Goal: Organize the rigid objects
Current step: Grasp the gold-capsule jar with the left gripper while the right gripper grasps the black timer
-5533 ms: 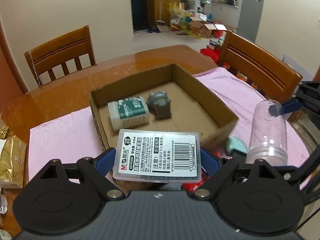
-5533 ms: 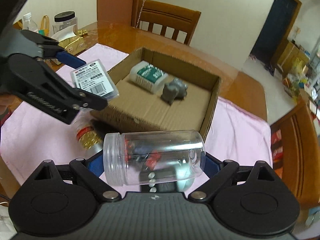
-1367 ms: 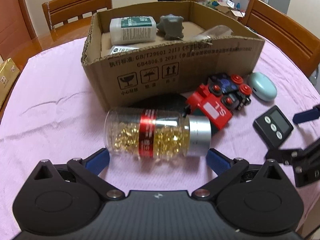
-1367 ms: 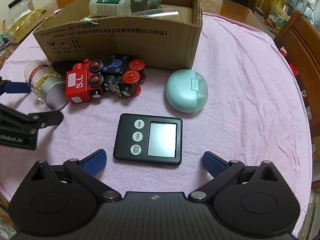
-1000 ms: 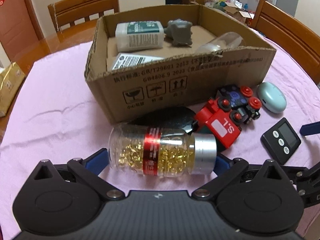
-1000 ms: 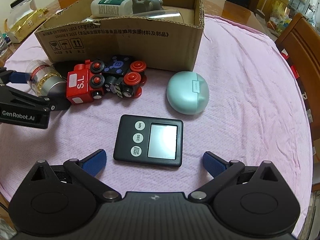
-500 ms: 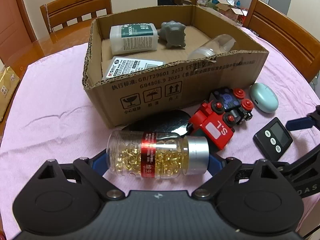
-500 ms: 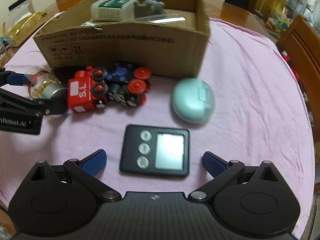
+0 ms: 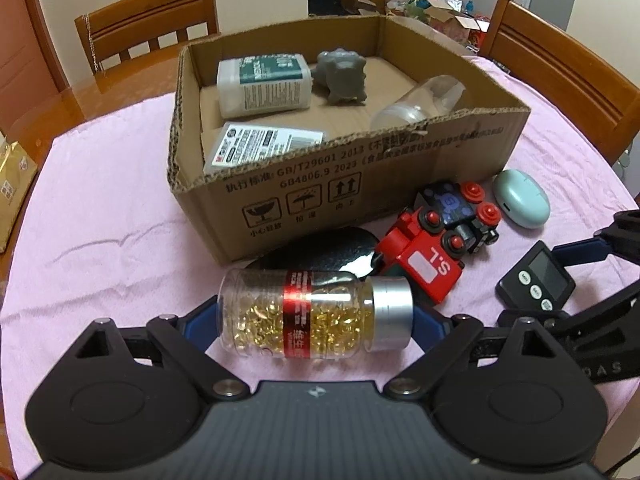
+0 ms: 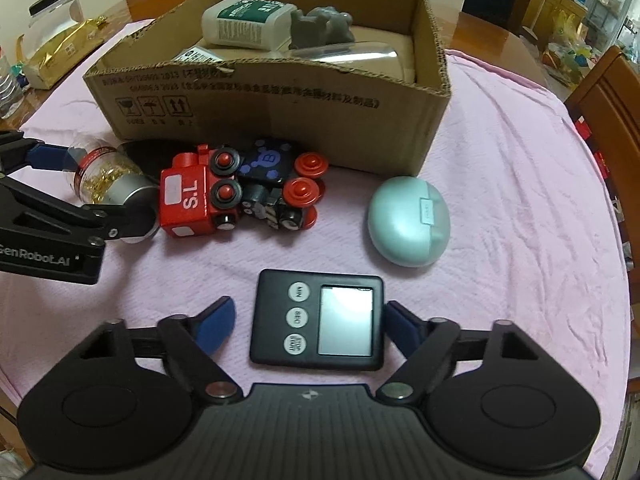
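The left gripper [image 9: 316,318] is clamped end to end on the capsule bottle [image 9: 312,316], which lies crosswise just before the cardboard box [image 9: 360,184], silver cap toward the toy train [image 9: 436,248]; a second ago its jaws stood wider around the bottle. The right gripper [image 10: 308,324] is closing its jaws on the digital timer [image 10: 316,320], flat on the pink-clothed surface [image 10: 520,208] with its buttons left, one pad touching and the other short of it.
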The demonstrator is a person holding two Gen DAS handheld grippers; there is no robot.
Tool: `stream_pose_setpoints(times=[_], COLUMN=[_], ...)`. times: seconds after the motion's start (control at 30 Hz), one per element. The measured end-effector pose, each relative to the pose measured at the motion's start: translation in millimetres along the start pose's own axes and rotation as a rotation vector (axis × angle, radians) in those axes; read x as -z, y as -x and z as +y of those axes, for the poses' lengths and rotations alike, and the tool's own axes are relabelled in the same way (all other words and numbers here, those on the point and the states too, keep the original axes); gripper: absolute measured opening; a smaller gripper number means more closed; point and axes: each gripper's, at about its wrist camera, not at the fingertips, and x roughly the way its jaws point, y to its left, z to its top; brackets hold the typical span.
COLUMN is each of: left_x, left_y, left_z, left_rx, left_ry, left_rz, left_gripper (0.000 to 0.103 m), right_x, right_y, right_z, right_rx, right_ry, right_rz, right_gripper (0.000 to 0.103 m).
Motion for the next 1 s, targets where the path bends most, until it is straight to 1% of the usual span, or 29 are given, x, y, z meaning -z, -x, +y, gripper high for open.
stream_pose_setpoints(times=[0.1, 0.2, 0.43, 0.63, 0.83, 0.93, 1.0], left_x=[-2, -4, -5, -6, -15, -26, -35], left_y=[3, 4, 5, 12, 40, 60, 73], left_z=[0, 1, 1, 5, 9, 10, 9], left_rx=[0.005, 0.011, 0.014, 0.046, 0.096, 0.12, 0.118], left_ry=[-0.013, -0.015, -0.036, -0.068, -0.122, -0.152, -0.168], left_rz=[-0.003, 0.012, 0.027, 0.067, 0.087, 0.068, 0.038], left_gripper=[0.093, 0.093, 0.093, 0.093, 0.093, 0.093, 0.093], right_x=[0, -1, -2, -1, -5, -11, -16], right_y=[1, 1, 1, 6, 24, 37, 48], right_z=[-3, -4, -3, -3, -8, -12, -15], right_rx=[0.005, 0.005, 0.004, -0.024, -0.056, -0.071, -0.085], right_ry=[-0.009, -0.008, 0.0, 0.026, 0.092, 0.123, 0.144], right_rz=[-0.004, -0.003, 0.002, 0.026, 0.031, 0.022, 0.012], right_gripper=[0.079, 0.076, 0.074, 0.074, 0.074, 0.074, 0.074])
